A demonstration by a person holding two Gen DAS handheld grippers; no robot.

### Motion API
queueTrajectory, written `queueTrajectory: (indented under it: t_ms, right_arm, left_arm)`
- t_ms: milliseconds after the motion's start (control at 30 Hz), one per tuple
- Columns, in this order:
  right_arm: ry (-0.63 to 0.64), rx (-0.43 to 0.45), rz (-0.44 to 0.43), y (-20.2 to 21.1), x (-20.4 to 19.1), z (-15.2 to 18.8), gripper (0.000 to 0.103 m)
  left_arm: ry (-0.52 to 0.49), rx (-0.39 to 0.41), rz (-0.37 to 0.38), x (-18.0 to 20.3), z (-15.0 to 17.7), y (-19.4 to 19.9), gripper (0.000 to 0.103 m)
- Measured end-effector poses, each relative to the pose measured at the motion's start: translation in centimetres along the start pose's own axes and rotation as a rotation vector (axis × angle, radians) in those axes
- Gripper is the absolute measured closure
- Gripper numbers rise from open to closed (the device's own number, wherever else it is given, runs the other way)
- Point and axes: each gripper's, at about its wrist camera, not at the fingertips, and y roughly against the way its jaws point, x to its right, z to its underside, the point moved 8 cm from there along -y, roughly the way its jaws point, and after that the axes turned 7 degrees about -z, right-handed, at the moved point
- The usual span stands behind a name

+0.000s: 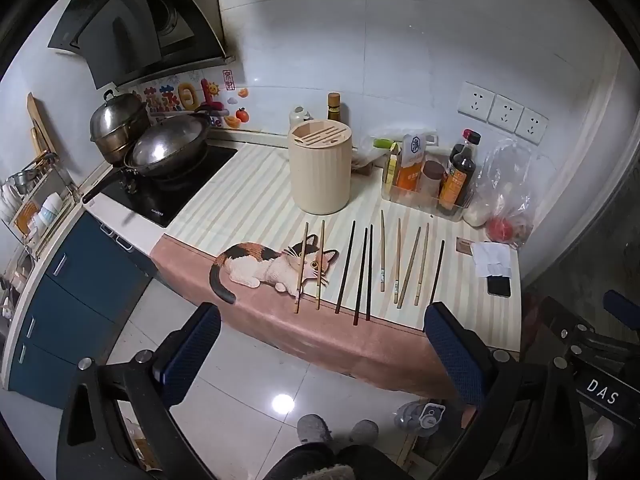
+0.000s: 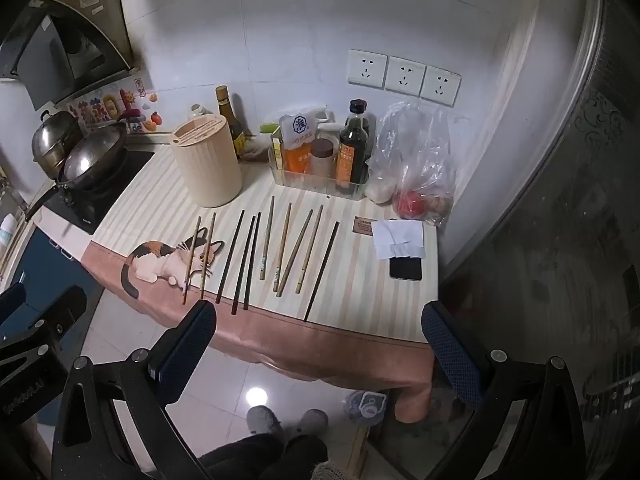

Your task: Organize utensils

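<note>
Down low, the person's slippers (image 1: 336, 430) are standing on the shiny floor. Both grippers are hanging over the near edge of the surface (image 1: 256, 208), tipped downward. The left gripper (image 1: 320, 344) is spreading its fingers (image 1: 192, 344) wide and holding nothing. The right gripper (image 2: 320, 340) is doing the same, with its fingers (image 2: 452, 352) wide apart and nothing in them.

A little farther on, the chopsticks (image 1: 362, 268) are lying in a row on the striped cloth, side by side. Some are dark and some are pale wood. Two pale ones are lying across the picture of a cat (image 1: 272, 266). I think they are light, thin and stiff, and they may roll or slip. Pinching one near its middle looks best, so it is not tipping.

Behind them, a round cream holder (image 1: 320, 170) with slots on top is standing upright. That is probably where the chopsticks are going. None are in it yet. Bottles (image 1: 460, 172) are standing farther back by the wall.
</note>
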Motion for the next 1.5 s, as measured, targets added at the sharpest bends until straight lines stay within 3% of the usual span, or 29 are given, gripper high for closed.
queueTrajectory:
  t_ms: [1500]
  right_arm:
    - [0.003, 0.007, 0.003, -0.2, -0.8, -0.8, 0.0]
  left_arm:
    - [-0.003, -0.008, -0.019, -0.6, -0.4, -0.2, 0.0]
